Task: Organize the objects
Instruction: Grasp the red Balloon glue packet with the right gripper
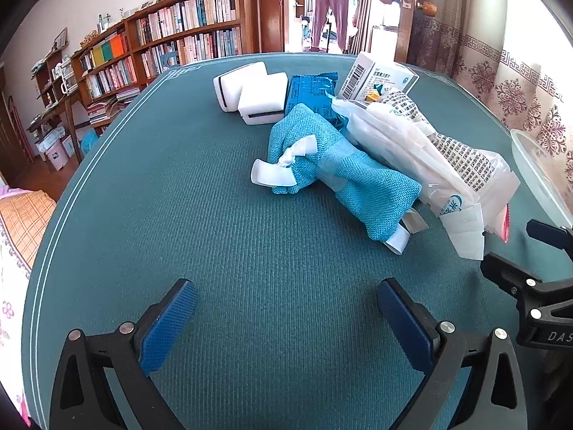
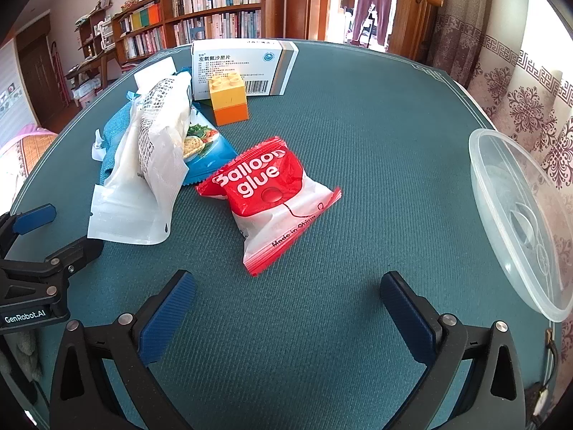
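Teal felt covers the tabletop (image 2: 358, 143), where both claws, left claw (image 1: 286, 308) and right claw (image 2: 288, 301), hover spread and empty. Nearest the right claw lies the red glue packet (image 2: 268, 200), unobstructed. A clear plastic tub (image 2: 519, 222) waits on the right edge, likely the destination; the white bag (image 2: 143, 179) crowds the pile beside the packet.

Wooden bookshelves (image 1: 186, 32) packed with books, upper left of the left wrist view. Below them, stacked books (image 1: 107, 104) and pale bins (image 1: 57, 150) on the floor at the left edge. Top centre: an open wooden door (image 2: 412, 10) with round knobs, and beyond the doorway a hanging mauve garment (image 1: 331, 14), possibly trousers. Patterned curtain (image 2: 530, 107) with dark floral motifs down the right side. Orange checked fabric (image 1: 21, 222) at lower left, blurred by the lens edge.
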`<action>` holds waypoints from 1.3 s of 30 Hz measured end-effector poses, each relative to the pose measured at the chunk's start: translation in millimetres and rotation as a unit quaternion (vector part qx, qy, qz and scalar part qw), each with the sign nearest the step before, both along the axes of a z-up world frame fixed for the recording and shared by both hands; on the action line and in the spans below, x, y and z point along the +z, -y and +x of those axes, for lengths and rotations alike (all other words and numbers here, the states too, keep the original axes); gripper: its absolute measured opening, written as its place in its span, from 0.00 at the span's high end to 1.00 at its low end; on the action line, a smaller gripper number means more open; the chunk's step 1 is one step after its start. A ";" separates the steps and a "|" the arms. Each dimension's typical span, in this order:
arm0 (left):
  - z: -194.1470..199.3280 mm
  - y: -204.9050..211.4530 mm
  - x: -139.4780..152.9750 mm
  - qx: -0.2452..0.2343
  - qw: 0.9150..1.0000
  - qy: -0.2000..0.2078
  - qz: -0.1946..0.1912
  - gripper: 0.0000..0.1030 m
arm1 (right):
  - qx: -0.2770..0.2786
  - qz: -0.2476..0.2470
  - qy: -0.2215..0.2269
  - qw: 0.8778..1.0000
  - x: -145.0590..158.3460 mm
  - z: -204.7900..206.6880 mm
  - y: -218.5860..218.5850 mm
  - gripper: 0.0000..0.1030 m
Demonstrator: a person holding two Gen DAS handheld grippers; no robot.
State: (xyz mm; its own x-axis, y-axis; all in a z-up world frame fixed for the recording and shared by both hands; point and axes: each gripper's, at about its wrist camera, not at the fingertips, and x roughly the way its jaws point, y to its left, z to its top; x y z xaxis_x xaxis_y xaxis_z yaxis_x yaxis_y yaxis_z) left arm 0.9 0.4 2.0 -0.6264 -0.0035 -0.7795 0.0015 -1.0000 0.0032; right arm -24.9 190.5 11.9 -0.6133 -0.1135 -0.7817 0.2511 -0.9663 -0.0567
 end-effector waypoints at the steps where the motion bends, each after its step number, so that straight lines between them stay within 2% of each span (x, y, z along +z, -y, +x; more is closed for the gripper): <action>1: -0.4 1.3 0.5 -0.001 1.000 0.000 0.003 0.00 | 0.001 0.005 -0.008 1.000 3.6 -0.5 2.2 0.00; 8: -0.7 4.8 16.4 -0.005 1.000 -0.024 0.001 0.00 | 0.001 0.020 -0.025 0.999 11.3 -16.1 -0.9 0.01; 13: -5.4 7.9 27.1 -0.002 0.999 -0.035 0.004 0.00 | 0.016 0.008 -0.007 1.000 7.3 -30.2 1.4 0.19; 15: -6.6 7.7 29.4 -0.003 0.999 -0.036 0.006 0.00 | 0.020 0.004 0.009 1.000 2.4 -35.9 4.3 0.33; 17: -6.9 6.4 31.8 -0.005 0.999 -0.037 0.007 0.00 | 0.020 -0.005 0.008 1.000 2.6 -36.1 3.4 0.40; 19: -7.7 4.9 34.3 -0.007 0.999 -0.038 0.009 0.00 | 0.020 -0.007 0.007 1.000 4.1 -35.8 2.6 0.57; 22: -8.8 1.8 38.6 -0.009 0.999 -0.040 0.013 0.00 | 0.013 -0.018 0.012 1.000 5.7 -36.7 -3.2 0.65; 29: -13.7 -10.4 51.4 -0.018 0.998 -0.050 0.018 0.00 | 0.013 -0.041 0.025 0.999 7.8 -34.6 -17.6 0.65; 30: -14.3 -12.4 52.7 -0.019 0.998 -0.051 0.018 0.00 | 0.012 -0.042 0.025 0.999 8.0 -34.5 -19.9 0.60; 31: -15.2 -14.1 53.9 -0.020 0.998 -0.052 0.018 0.00 | 0.011 -0.039 0.026 0.999 8.3 -34.6 -21.8 0.47; 32: -16.5 -15.9 55.3 -0.021 0.998 -0.053 0.018 0.00 | 0.010 -0.036 0.024 0.999 9.0 -34.4 -23.8 0.39; 33: -17.0 -17.4 56.6 -0.023 0.998 -0.054 0.020 0.00 | 0.011 -0.035 0.020 0.999 10.4 -33.5 -25.3 0.26; 34: -17.9 -19.0 57.9 -0.024 0.998 -0.055 0.021 0.00 | 0.012 -0.034 0.015 0.999 12.7 -32.5 -26.5 0.22; 37: -20.0 -23.1 60.2 -0.030 0.998 -0.057 0.023 0.00 | 0.017 -0.023 0.003 1.000 18.6 -30.4 -26.0 0.22; 39: -21.6 -24.6 62.7 -0.032 0.998 -0.059 0.022 0.00 | 0.025 0.001 -0.009 1.000 22.4 -31.8 -21.4 0.22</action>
State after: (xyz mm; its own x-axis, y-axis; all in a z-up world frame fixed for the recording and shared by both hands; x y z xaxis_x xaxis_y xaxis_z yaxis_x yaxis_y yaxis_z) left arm -20.7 24.9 64.7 -0.7112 0.0721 -0.6992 -0.0645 -0.9972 -0.0373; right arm -56.7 211.9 34.3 -0.6201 -0.1434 -0.7713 0.2983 -0.9524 -0.0627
